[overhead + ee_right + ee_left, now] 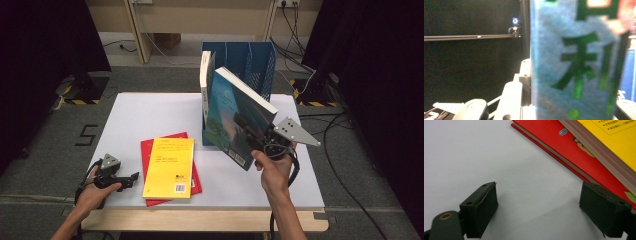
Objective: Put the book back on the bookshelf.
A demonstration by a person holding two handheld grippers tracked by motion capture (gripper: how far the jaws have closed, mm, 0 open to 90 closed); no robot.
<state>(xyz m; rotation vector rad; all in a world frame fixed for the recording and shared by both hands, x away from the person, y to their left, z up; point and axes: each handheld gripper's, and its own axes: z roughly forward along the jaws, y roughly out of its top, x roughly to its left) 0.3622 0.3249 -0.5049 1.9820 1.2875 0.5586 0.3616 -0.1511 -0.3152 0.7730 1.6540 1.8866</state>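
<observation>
Two tools: the left tool (131,178) rests spread and empty on the counter (140,117); the right tool (250,134) pinches the blue book (231,116) — tilted, long axis leaning toward the blue file rack (260,60) just behind.

Teal paperback book (231,116) with landscape cover, held tilted in air, lower corner clamped between right gripper (251,136) jaws, spine with green characters facing gripper; upper edge leans toward blue file rack (250,60) beyond gripper.
</observation>
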